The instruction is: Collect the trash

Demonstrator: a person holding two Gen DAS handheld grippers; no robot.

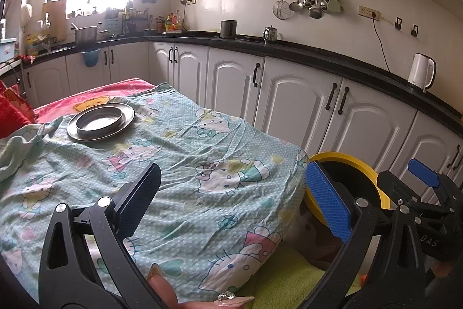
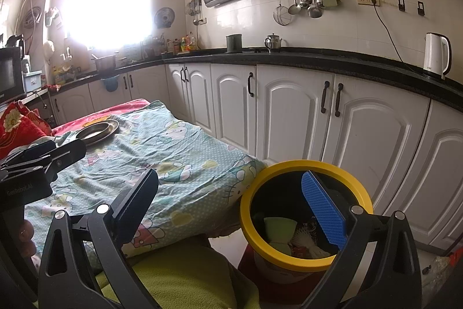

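A yellow-rimmed trash bin point(image 2: 303, 164) stands on the floor at the table's right corner, holding pale green and white scraps point(image 2: 279, 226). It also shows in the left wrist view point(image 1: 340, 157). My right gripper point(image 2: 231, 204) is open and empty, its blue finger over the bin's mouth. My left gripper point(image 1: 234, 199) is open and empty above the cloth-covered table point(image 1: 185, 170). An empty metal plate point(image 1: 101, 122) sits at the table's far left, also in the right wrist view point(image 2: 98, 129). No loose trash shows on the table.
White cabinets point(image 2: 289, 112) with a black counter run close behind the table and bin. A white kettle point(image 2: 437, 54) stands on the counter at right. A red cushion point(image 2: 17, 126) lies at the table's far left. A green cloth point(image 2: 185, 280) lies near me.
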